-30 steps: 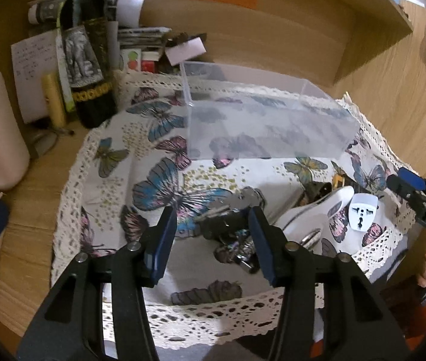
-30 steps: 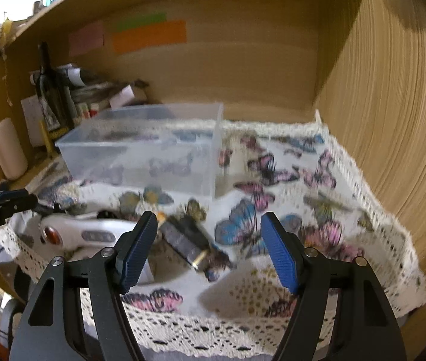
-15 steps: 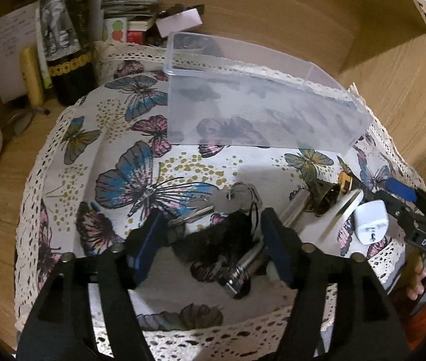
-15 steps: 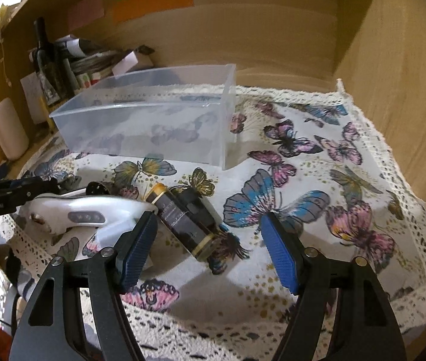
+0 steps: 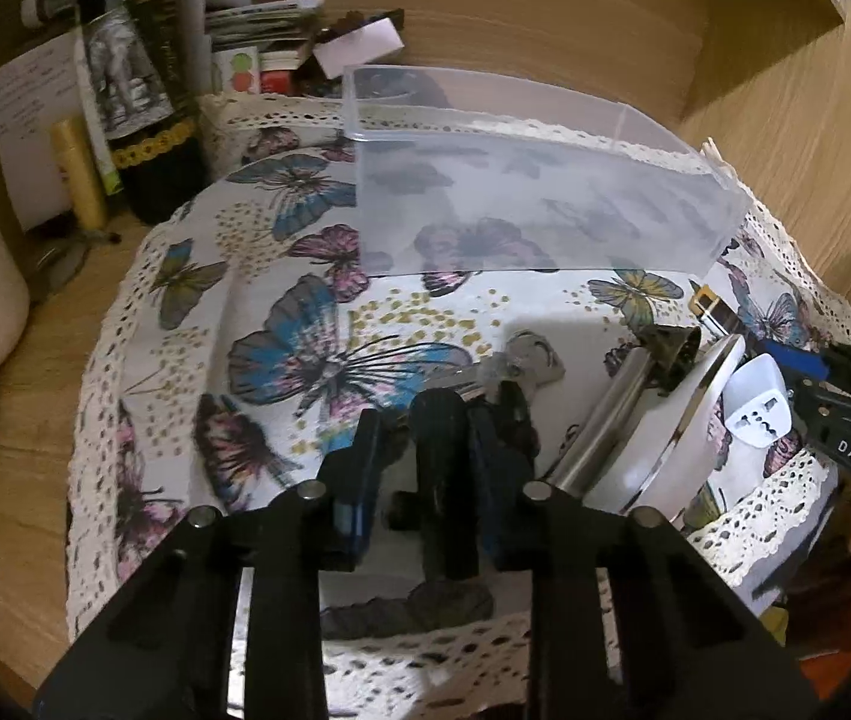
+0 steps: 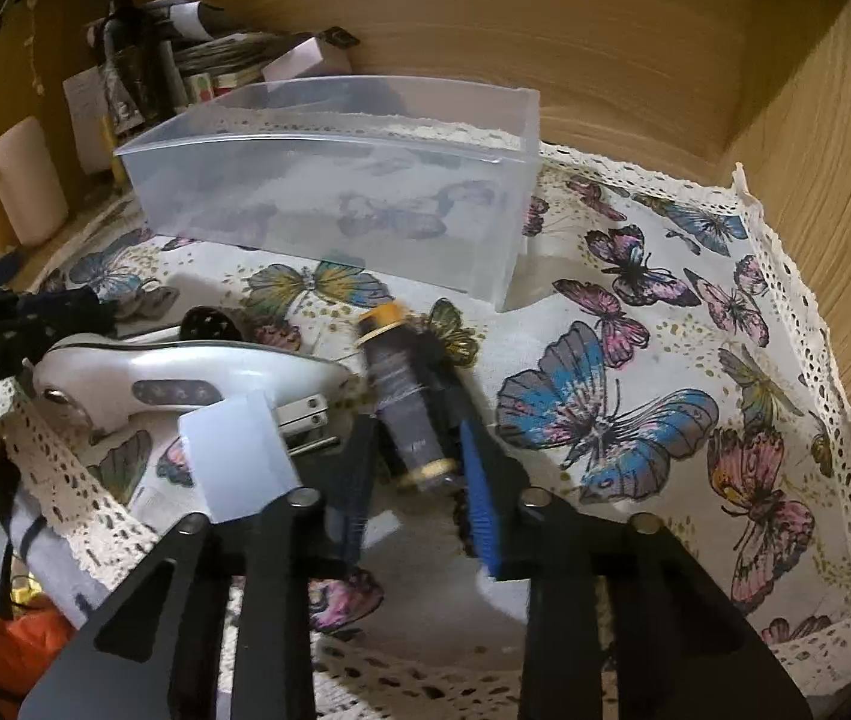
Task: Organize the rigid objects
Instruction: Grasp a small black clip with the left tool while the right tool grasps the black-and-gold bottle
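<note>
My left gripper (image 5: 425, 438) is shut on a black key fob (image 5: 440, 468) with silver keys (image 5: 524, 357) attached, low over the butterfly cloth (image 5: 305, 354). My right gripper (image 6: 416, 438) is shut on a dark cylinder with gold ends (image 6: 404, 402) that lies on the cloth. A clear plastic bin (image 5: 521, 180) stands behind both; it also shows in the right wrist view (image 6: 335, 180). A white handheld device (image 6: 185, 378), a white plug adapter (image 6: 239, 450) and a black round part (image 6: 209, 321) lie between the grippers.
A dark wine bottle (image 5: 137, 90), papers, a yellow tube (image 5: 80, 174) and a cream mug (image 6: 26, 180) crowd the back left. Wooden walls close in the back and right. The cloth's lace front edge (image 5: 425, 654) hangs at the table's front.
Both grippers moved down and forward and closed: the left onto the key fob, the right onto the dark cylinder. Both were open one second ago.
</note>
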A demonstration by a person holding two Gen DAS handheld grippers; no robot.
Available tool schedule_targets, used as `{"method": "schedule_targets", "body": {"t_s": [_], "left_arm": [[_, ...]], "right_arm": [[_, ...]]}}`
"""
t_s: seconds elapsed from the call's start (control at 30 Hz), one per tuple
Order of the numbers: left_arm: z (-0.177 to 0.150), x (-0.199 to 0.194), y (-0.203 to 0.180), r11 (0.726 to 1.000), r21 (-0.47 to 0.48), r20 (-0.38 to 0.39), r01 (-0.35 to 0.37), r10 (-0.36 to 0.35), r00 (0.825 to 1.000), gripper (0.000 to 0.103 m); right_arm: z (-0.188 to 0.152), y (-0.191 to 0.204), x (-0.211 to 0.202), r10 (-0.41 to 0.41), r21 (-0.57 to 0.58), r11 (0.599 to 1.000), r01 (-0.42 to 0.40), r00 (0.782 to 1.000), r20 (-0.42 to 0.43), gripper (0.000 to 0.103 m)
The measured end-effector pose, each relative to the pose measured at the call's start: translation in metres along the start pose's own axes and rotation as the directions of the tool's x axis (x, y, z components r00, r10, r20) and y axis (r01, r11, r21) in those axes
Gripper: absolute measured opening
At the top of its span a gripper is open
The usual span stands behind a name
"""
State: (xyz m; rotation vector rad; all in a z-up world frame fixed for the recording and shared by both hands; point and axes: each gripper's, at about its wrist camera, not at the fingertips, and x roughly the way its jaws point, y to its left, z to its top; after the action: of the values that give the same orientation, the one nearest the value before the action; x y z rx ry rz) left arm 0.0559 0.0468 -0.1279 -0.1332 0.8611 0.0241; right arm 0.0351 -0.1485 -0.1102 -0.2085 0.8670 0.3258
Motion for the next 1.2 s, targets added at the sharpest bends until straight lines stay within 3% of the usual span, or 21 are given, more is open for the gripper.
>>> {"method": "schedule_targets", "body": {"t_s": [0.17, 0.33, 0.43, 0.53, 0.7, 0.9, 1.2], "left_arm": [[-0.005, -0.009, 0.008, 1.0, -0.019, -0.007, 0.009, -0.009, 1.0, 0.029], [-0.012, -0.012, 0.003, 1.0, 0.029, -0.01, 0.003, -0.003, 1.0, 0.029], [-0.013, -0.01, 0.0, 0.999, 0.043, -0.004, -0.001, 0.001, 1.0, 0.022], [-0.01, -0.011, 0.003, 0.999, 0.029, 0.001, 0.027, -0.027, 1.0, 0.022], [-0.005, -0.019, 0.009, 0.999, 0.005, 0.035, 0.032, -0.032, 0.999, 0.022], [0.011, -0.036, 0.011, 0.999, -0.002, 0.101, 0.042, -0.042, 0.994, 0.022], [0.054, -0.065, 0.009, 0.999, 0.004, 0.229, 0.054, -0.054, 0.972, 0.022]], "right_arm": [[-0.007, 0.0, -0.008, -0.012, -0.003, 1.0, 0.012, 1.0, -0.007, 0.021], [-0.012, -0.001, -0.019, -0.012, -0.005, 1.0, 0.012, 1.0, 0.003, 0.021], [-0.007, 0.0, -0.02, -0.007, -0.01, 1.0, 0.007, 1.0, 0.022, 0.021], [0.001, 0.005, -0.012, -0.006, -0.047, 0.999, 0.007, 1.0, 0.012, 0.021], [0.008, 0.011, 0.007, 0.007, -0.111, 0.994, -0.011, 0.999, -0.033, 0.022], [0.012, 0.006, 0.012, 0.018, -0.085, 0.996, -0.019, 1.0, -0.022, 0.021], [0.04, -0.014, -0.036, -0.022, -0.019, 0.999, 0.026, 0.985, 0.17, 0.021]]}}
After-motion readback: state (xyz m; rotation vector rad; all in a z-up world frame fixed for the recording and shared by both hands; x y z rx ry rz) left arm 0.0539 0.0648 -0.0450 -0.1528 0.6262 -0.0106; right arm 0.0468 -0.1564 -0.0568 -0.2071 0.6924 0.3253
